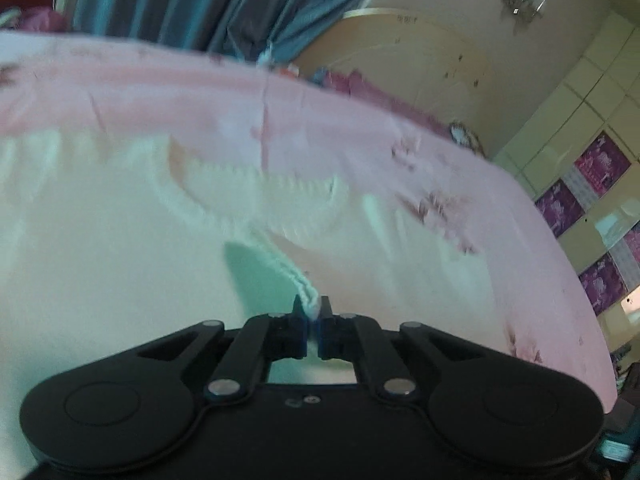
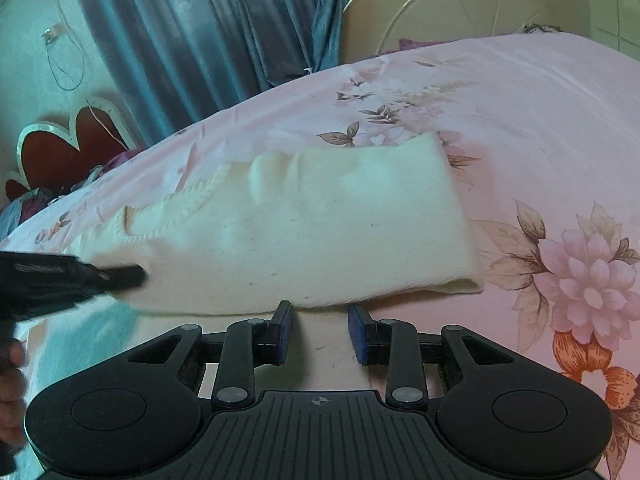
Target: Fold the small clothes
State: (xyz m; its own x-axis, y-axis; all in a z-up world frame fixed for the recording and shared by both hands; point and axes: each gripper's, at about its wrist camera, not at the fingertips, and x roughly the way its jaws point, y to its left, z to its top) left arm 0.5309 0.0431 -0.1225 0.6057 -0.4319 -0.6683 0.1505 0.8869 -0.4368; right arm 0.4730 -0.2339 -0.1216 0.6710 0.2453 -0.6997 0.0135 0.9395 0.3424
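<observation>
The cream knitted garment lies spread on the bed, on the pink floral bedsheet, folded into a long band that runs from near the left edge of the right wrist view across to a neat squared end on the right. Its ribbed neckline shows toward the left end, curving up off the sheet.

Over on the left wrist view, the left claw is clenched tight on a ribbed edge of that same knit, a small ridge of cream fabric pinched between the 2 blue-lined fingers and rising just above their tips. The picture is blurred here, so the knit reads mostly as a pale sweep filling the lower left.

The right claw is released, its 2 fingers standing apart with the near folded edge of the garment lying just ahead of the tips; the pads press on nothing. The cloth beneath the gap looks cream too.

From the right wrist view, the left claw comes in as a dark shape at the far left, its tip against the garment's left end, with part of a person's hand at the frame edge below it.

Behind the bed hang blue-grey curtains.
</observation>
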